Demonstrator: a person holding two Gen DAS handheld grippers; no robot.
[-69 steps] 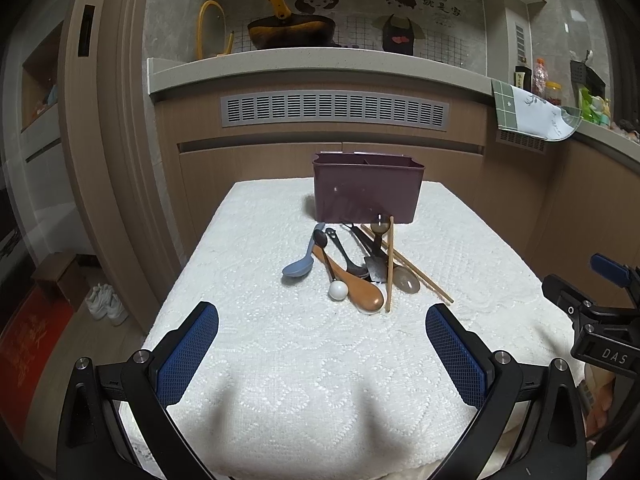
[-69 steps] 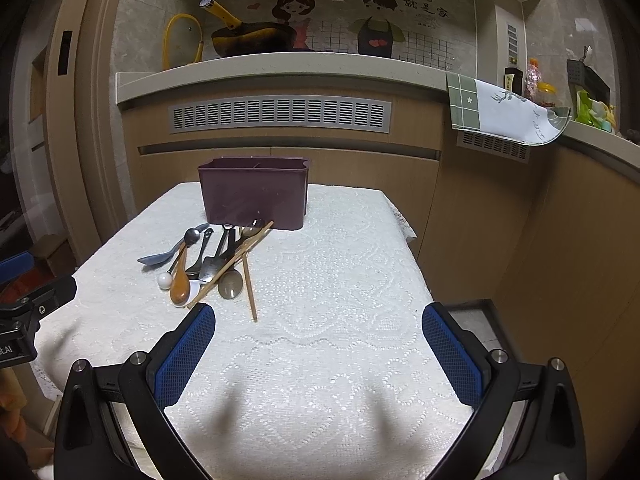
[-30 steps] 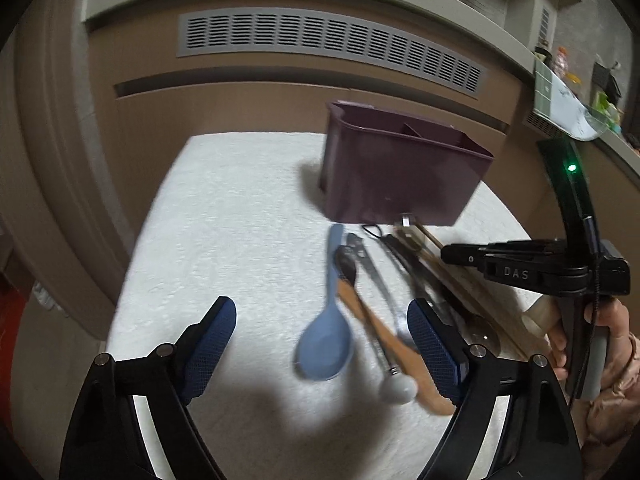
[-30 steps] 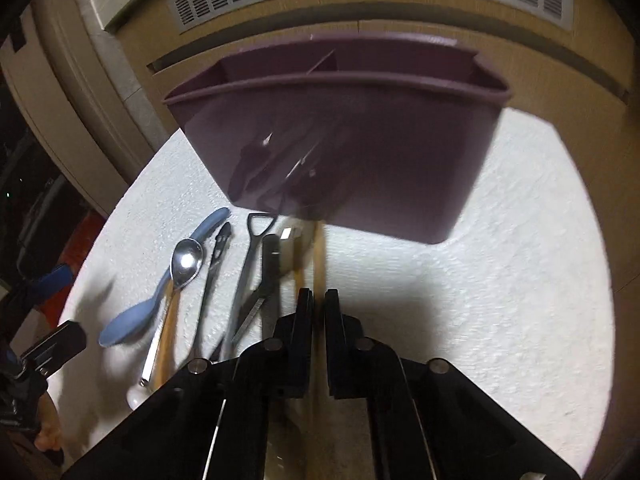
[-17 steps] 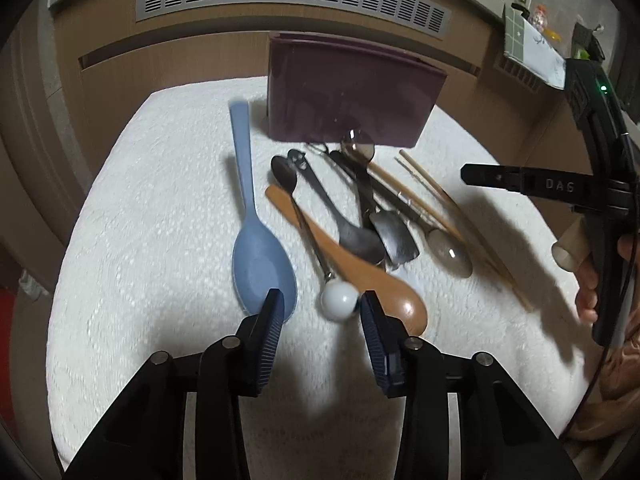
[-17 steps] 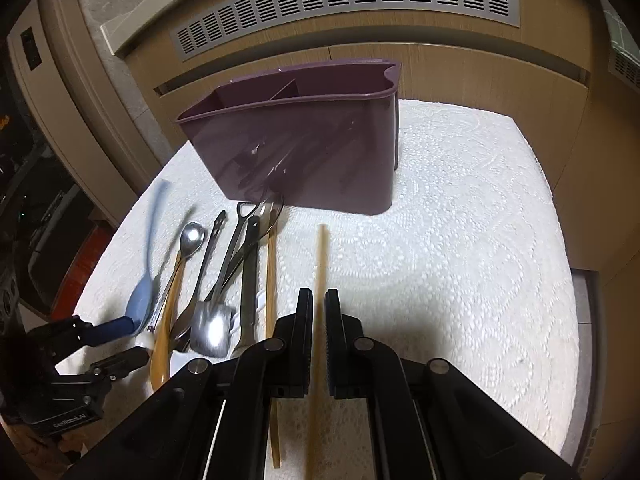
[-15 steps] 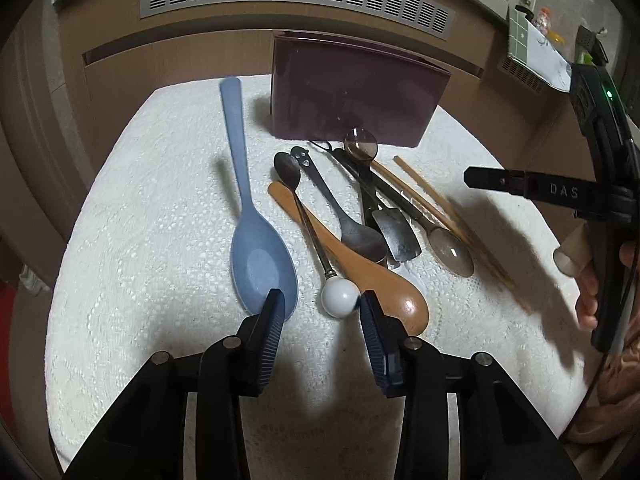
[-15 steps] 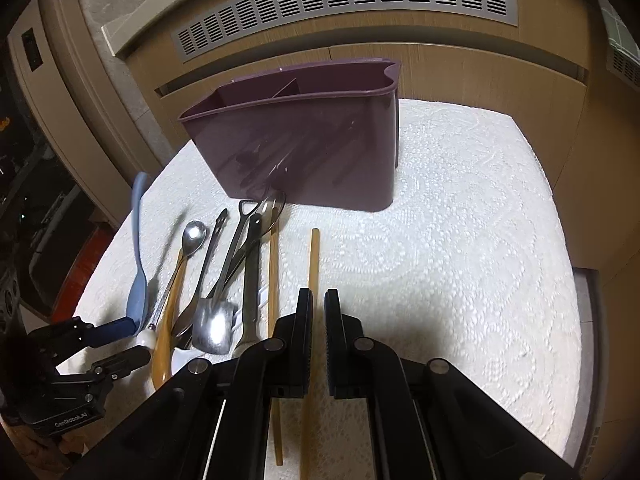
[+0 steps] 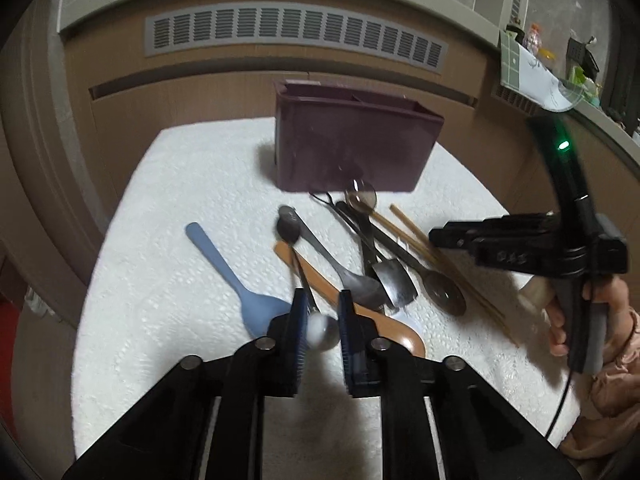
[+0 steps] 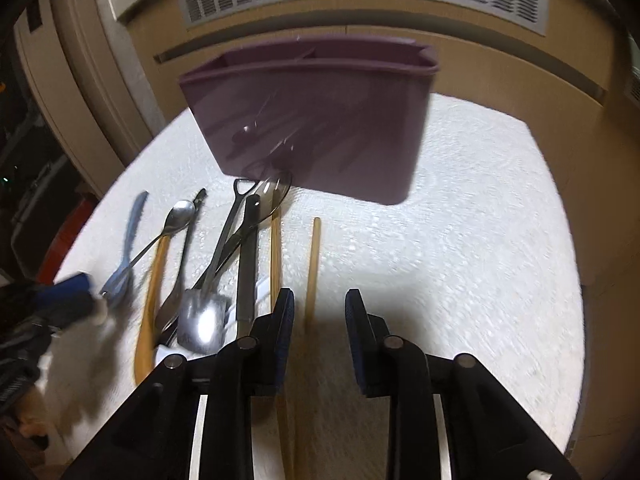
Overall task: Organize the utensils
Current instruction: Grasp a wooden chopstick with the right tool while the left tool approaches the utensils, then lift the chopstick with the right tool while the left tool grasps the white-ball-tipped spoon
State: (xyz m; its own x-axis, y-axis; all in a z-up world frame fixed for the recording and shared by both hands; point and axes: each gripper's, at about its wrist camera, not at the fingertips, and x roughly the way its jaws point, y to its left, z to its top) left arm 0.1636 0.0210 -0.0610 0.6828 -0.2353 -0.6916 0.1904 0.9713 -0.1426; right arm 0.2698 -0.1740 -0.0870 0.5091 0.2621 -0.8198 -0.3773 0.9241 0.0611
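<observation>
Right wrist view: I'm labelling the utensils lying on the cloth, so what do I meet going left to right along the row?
blue spoon → wooden spoon → shiny metal scoop → left chopstick → right chopstick

White-clothed table bears utensils, seemingly scattered.
</observation>
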